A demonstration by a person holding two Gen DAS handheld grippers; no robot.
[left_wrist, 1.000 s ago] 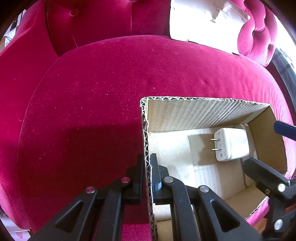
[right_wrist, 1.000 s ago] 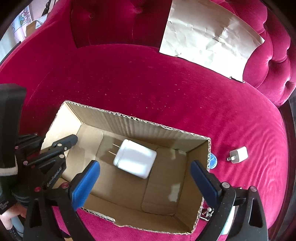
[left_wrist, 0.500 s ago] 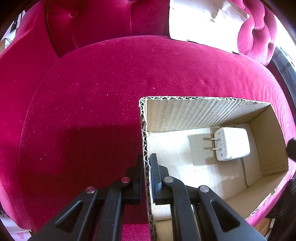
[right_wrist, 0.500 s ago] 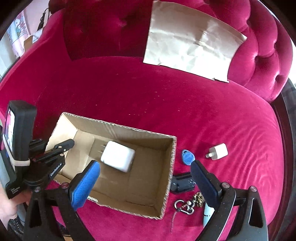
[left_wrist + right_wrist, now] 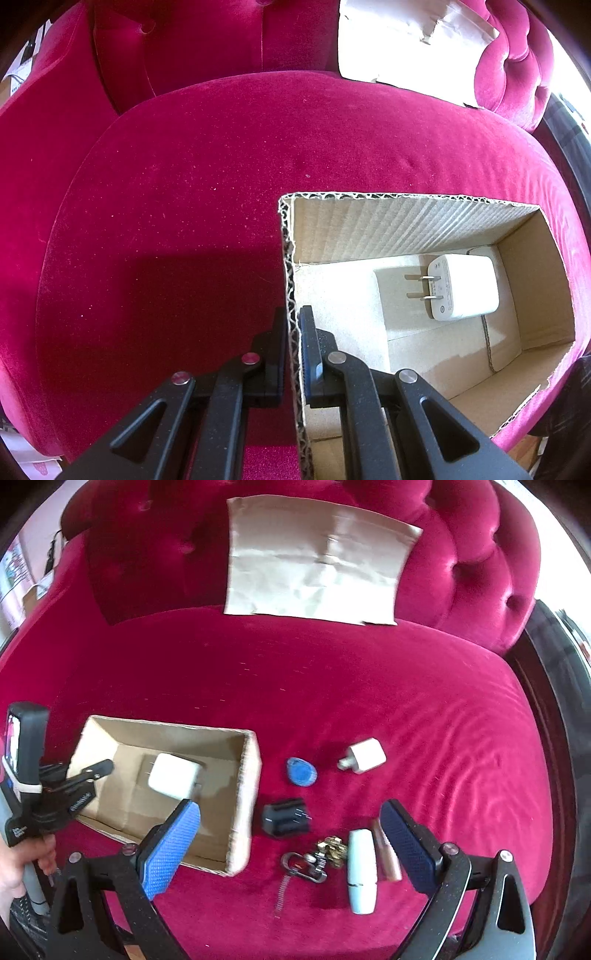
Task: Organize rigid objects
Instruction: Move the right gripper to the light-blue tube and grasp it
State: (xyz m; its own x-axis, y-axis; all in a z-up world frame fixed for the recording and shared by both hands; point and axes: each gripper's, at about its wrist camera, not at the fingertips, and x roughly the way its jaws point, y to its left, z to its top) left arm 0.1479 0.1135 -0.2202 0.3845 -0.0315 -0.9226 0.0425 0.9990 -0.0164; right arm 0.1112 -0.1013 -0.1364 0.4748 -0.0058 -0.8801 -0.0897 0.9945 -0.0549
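An open cardboard box (image 5: 406,225) (image 5: 247,775) sits on the red velvet seat. A large white charger (image 5: 463,286) (image 5: 173,780) lies inside it. My left gripper (image 5: 293,325) (image 5: 99,768) is shut on the box's left wall. My right gripper (image 5: 290,825) is open and empty above loose items right of the box: a black plug adapter (image 5: 284,816), a blue key fob (image 5: 301,771), a small white charger (image 5: 364,756), a keyring with a gold charm (image 5: 317,856), a white tube (image 5: 362,867) and a copper tube (image 5: 387,853).
A sheet of brown paper (image 5: 314,557) (image 5: 413,48) leans on the tufted backrest. The seat's dark wooden edge (image 5: 554,709) runs along the right. Bare red cushion (image 5: 184,221) lies left of and behind the box.
My right gripper has drawn back and to the right, out of the box, so the loose items beside it came into view. The left gripper still grips the box wall.
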